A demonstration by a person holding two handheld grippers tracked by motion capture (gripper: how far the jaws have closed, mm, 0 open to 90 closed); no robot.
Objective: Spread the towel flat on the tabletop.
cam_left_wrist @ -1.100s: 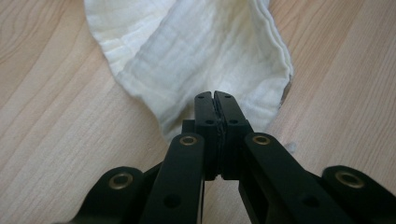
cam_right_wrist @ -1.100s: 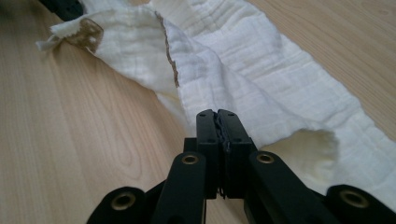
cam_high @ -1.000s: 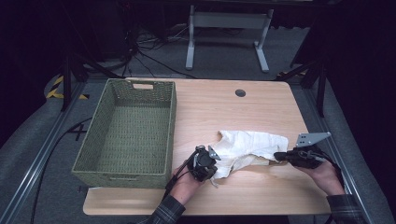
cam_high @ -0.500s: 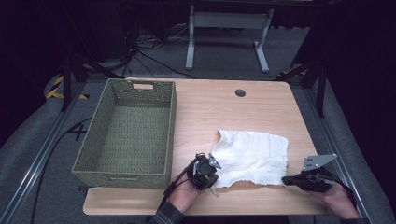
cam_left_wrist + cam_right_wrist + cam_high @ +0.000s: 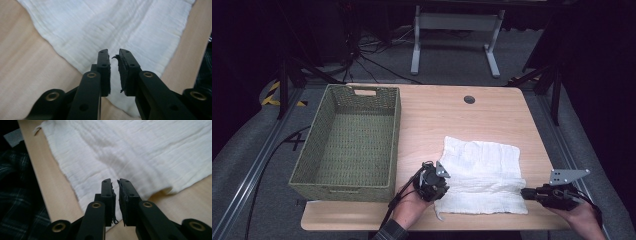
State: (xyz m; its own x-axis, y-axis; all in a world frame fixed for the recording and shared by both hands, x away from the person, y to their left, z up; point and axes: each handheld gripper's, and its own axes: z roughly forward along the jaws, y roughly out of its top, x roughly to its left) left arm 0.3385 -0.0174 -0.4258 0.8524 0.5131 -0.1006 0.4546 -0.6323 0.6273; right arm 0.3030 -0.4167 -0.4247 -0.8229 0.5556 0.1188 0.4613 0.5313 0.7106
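Both of your grippers, left [image 5: 438, 176] and right [image 5: 526, 193], have just eased their jaws slightly apart, letting go of the flat white crinkled cloth [image 5: 484, 172].

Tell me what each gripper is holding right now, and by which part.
Nothing is held. The left gripper and right gripper have just parted their jaws slightly; no fold of the white cloth shows between them.
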